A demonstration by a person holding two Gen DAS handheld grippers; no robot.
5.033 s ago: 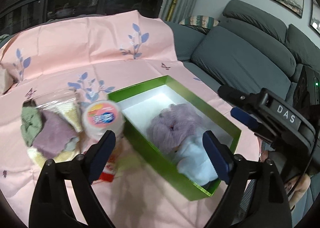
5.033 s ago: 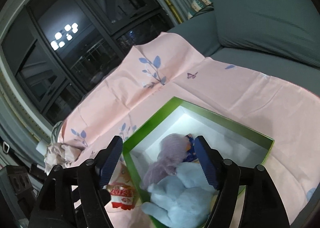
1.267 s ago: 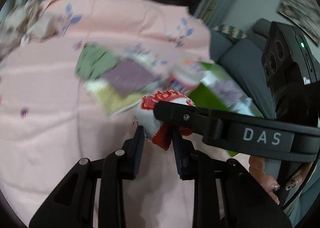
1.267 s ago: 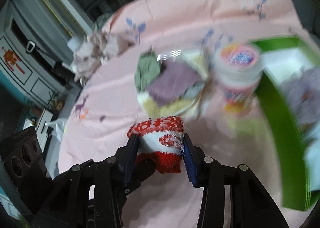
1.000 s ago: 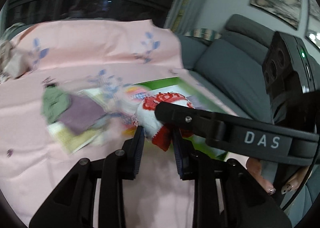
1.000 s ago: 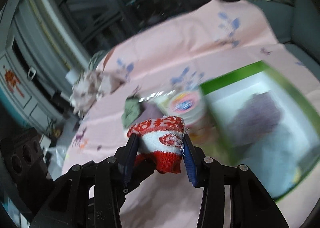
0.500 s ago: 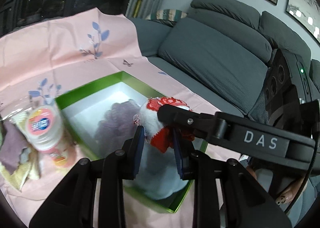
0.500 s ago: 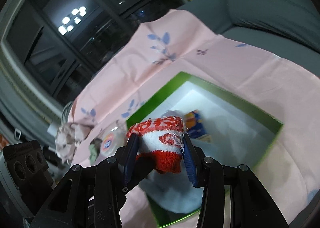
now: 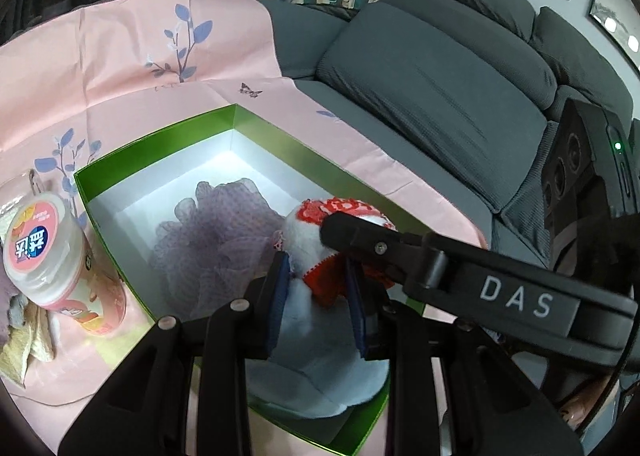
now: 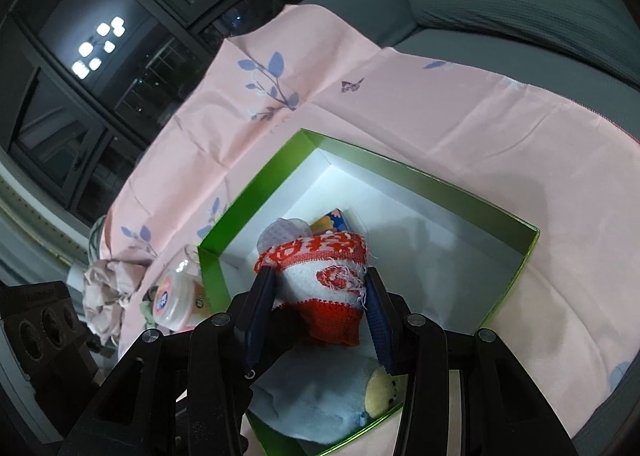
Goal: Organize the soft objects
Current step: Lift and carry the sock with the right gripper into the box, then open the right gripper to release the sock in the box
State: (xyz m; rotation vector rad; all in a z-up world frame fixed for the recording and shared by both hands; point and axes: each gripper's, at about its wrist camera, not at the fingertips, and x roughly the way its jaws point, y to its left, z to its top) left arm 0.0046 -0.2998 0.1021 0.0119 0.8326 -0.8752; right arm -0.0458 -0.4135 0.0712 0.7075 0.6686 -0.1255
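Both grippers are clamped on the same thing: the right gripper (image 10: 318,306) squeezes the red-and-white knitted cloth (image 10: 324,272) across its broad body, while the left gripper (image 9: 316,292), jaws nearly together, pinches a red corner of it from the other side. The bundle hangs just above the near end of the green box (image 10: 516,280), over the light blue plush toy (image 10: 320,396) and beside the purple mesh bath pouf (image 9: 216,232). The chief risk, as I judge it, is uneven release: if one gripper lets go while the other pulls away, the frayed knit could snag on a pad and be dragged back out, or stretch and tear further along its ragged edge. Dropped from here it would land on the plush, and might roll over the low near wall onto the pink floral tablecloth (image 9: 120,56). The two grippers sit crossed and close, so a careless withdrawal could knock them together. Further out, the pink-lidded jar (image 9: 38,252) stands against the box's outer wall; a sideways sweep of the left gripper could tip it. The grey sofa (image 9: 440,76) lies well beyond.
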